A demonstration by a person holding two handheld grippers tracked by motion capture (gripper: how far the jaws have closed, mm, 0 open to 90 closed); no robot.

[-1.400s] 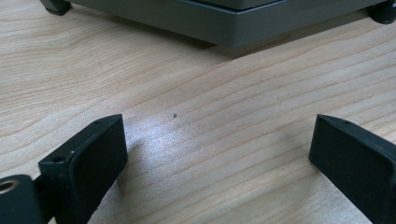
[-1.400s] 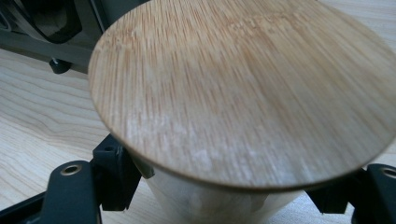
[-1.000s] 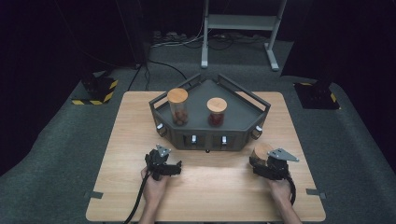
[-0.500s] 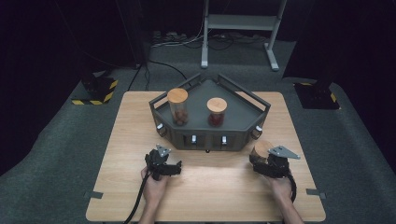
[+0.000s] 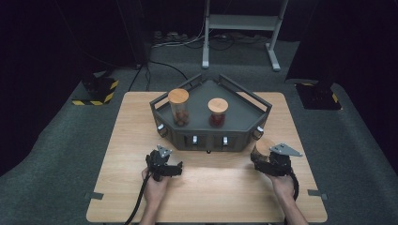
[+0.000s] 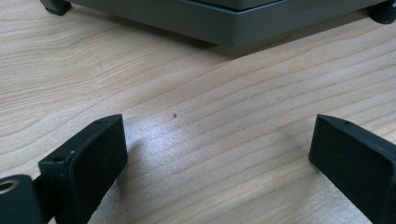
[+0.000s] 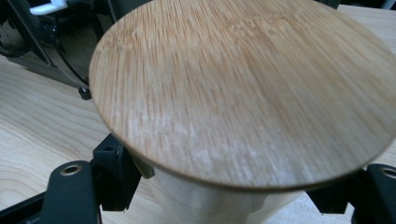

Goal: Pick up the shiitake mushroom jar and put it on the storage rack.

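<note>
Right gripper view, fingers (image 7: 114,175) clamping bamboo-lidded jar (image 7: 243,88)

The table (image 5: 206,187) is showing pale wood with fine grain and a soft sheen. The lid (image 7: 243,88) in the right gripper (image 7: 233,196) is looking like bamboo, matt, with thin stripes. The tray (image 5: 211,136) is appearing as dark grey matt metal. The left gripper (image 6: 219,154) pads are looking black, matt plastic.

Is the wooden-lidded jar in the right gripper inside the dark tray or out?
Out: the wooden-lidded jar sits clamped in the right gripper, beside the dark tray.
</note>
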